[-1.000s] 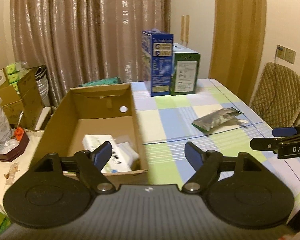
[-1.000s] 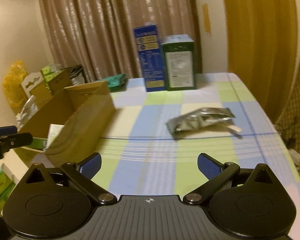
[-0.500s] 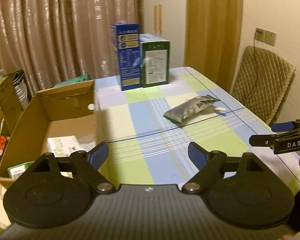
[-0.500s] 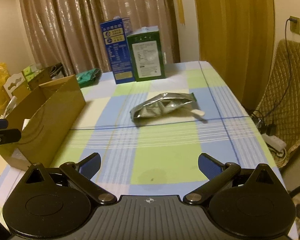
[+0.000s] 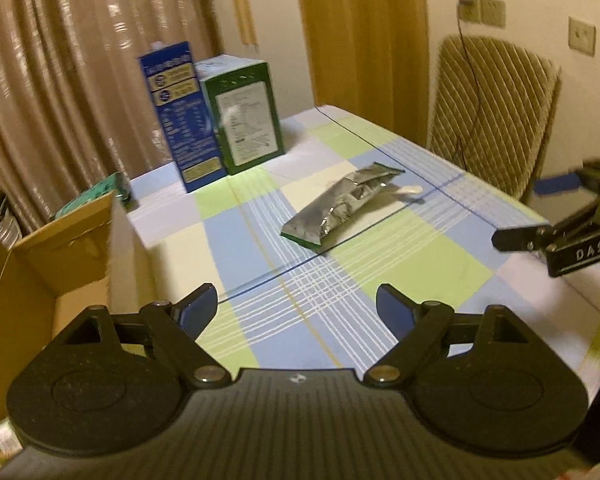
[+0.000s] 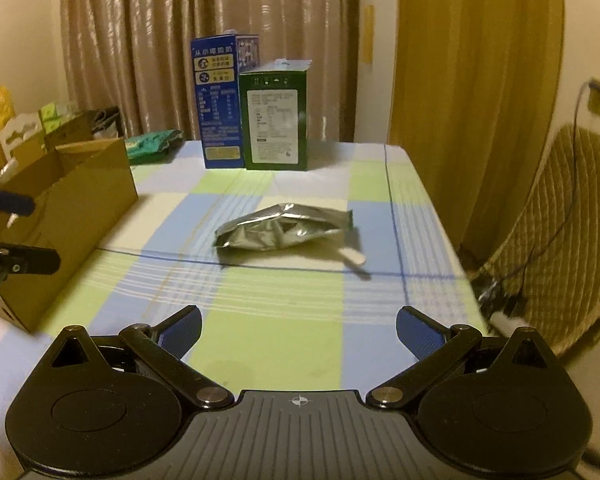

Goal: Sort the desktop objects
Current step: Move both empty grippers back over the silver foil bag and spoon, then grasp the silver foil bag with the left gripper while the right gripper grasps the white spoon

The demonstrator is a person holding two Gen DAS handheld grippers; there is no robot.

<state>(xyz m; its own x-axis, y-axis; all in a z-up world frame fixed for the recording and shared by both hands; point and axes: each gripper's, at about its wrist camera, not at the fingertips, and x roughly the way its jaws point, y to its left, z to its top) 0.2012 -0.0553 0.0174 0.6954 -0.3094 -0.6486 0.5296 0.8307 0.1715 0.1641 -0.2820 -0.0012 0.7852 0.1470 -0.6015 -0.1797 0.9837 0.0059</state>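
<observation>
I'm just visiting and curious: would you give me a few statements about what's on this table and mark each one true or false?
1. The silver foil pouch lies flat on the checked tablecloth. True.
2. The blue box and the green box stand upright side by side. True.
3. The left gripper is clamped on the pouch. False: its jaws are open and nothing is between them.
4. The cardboard box sits at the right edge of the table. False: it is at the left edge.
5. The right gripper holds nothing. True.
</observation>
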